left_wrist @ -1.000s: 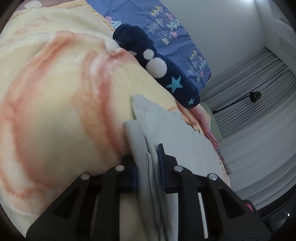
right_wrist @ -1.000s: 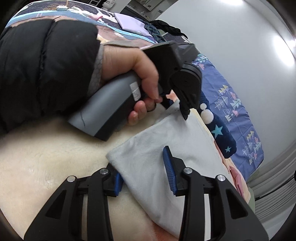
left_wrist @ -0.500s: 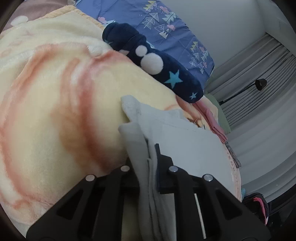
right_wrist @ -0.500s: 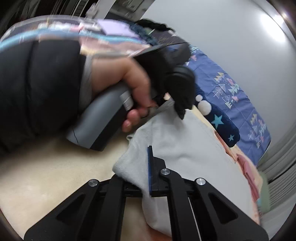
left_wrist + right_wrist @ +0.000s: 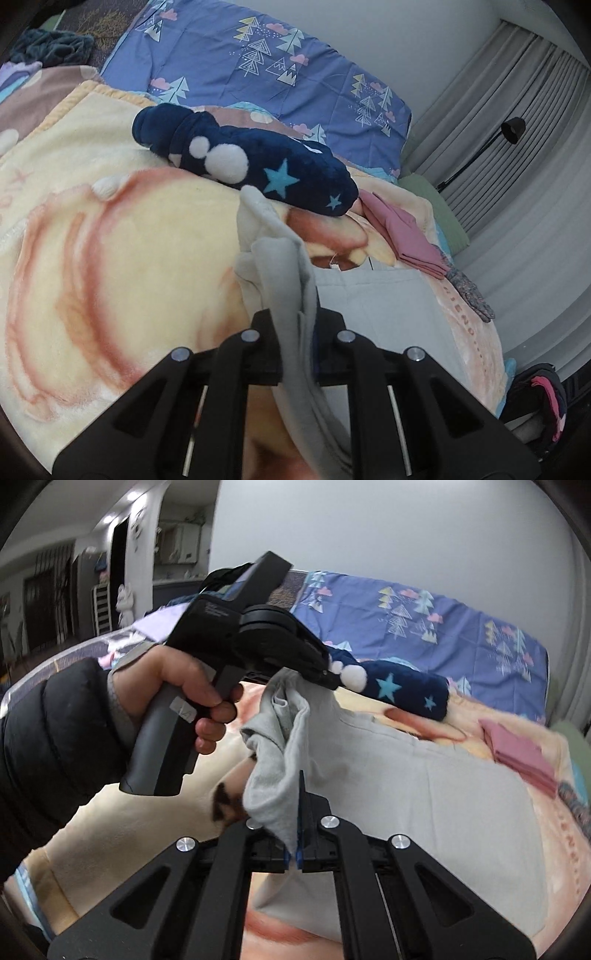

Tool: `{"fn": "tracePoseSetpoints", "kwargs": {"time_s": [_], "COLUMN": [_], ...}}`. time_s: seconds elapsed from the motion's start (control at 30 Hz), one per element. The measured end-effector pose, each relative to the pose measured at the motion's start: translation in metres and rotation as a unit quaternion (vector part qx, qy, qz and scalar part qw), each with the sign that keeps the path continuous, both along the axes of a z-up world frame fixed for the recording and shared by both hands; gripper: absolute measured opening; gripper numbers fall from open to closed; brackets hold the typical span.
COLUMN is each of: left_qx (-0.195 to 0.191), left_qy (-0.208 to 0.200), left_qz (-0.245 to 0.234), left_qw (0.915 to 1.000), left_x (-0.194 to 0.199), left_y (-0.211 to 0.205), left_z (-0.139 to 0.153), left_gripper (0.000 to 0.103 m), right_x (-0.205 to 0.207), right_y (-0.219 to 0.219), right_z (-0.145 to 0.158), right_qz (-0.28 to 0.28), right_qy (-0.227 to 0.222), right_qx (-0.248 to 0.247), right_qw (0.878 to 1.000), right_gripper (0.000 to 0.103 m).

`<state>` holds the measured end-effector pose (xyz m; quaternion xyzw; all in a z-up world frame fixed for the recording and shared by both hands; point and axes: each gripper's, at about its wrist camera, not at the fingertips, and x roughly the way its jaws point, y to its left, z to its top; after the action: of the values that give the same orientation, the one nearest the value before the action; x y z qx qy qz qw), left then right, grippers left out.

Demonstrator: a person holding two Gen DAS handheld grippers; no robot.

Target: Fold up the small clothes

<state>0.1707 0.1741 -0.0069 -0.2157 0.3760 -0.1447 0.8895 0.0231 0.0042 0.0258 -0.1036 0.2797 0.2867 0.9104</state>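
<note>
A small light grey garment (image 5: pixel 424 775) lies on the cream and orange blanket (image 5: pixel 110 240), with its near end lifted off the bed. My left gripper (image 5: pixel 297 321) is shut on a bunched grey edge (image 5: pixel 280 266) that stands up between its fingers. My right gripper (image 5: pixel 298 812) is shut on another fold of the same grey cloth (image 5: pixel 280 786). In the right wrist view a hand in a black sleeve (image 5: pixel 48 738) holds the left gripper (image 5: pixel 325 674), whose tips pinch the garment's raised corner just ahead.
A dark blue plush piece with stars and white pompoms (image 5: pixel 258 166) lies beyond the garment. Folded pink cloth (image 5: pixel 402 232) and a patterned piece (image 5: pixel 469 291) sit at the right. A blue tree-print cover (image 5: pixel 277 62), curtains (image 5: pixel 517 184) and a lamp (image 5: pixel 511 129) stand behind.
The right gripper's jaws closed on the grey cloth. Both grippers rose and carried the garment's near edge up off the blanket, so more of the bed beyond shows.
</note>
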Motion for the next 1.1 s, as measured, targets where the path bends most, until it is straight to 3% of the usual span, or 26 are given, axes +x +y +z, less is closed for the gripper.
{"fn": "tracePoseSetpoints", "kwargs": {"time_s": [0.27,0.77,1.1], "left_qx": [0.067,0.13,0.157], "left_qy": [-0.015,-0.002,0.008], "left_qz": [0.006,-0.027,-0.079], "left_qw": [0.9977,0.9911,0.9845], "left_x": [0.005,0.034,0.057], "left_y": [-0.046,-0.151,-0.24], "left_z": [0.022,0.044,0.036], "left_gripper": [0.011,0.01,0.01], "right_x": [0.011,0.023,0.03], "right_y": [-0.046,-0.148,-0.219], "right_z": [0.007,-0.003,-0.027], "right_qz": [-0.017,-0.079,-0.139], "right_qy": [0.03,0.06,0.093], "right_qx": [0.062,0.155,0.195], "right_qw": [0.997,0.983,0.967], "right_gripper": [0.002,0.002,0.002]}}
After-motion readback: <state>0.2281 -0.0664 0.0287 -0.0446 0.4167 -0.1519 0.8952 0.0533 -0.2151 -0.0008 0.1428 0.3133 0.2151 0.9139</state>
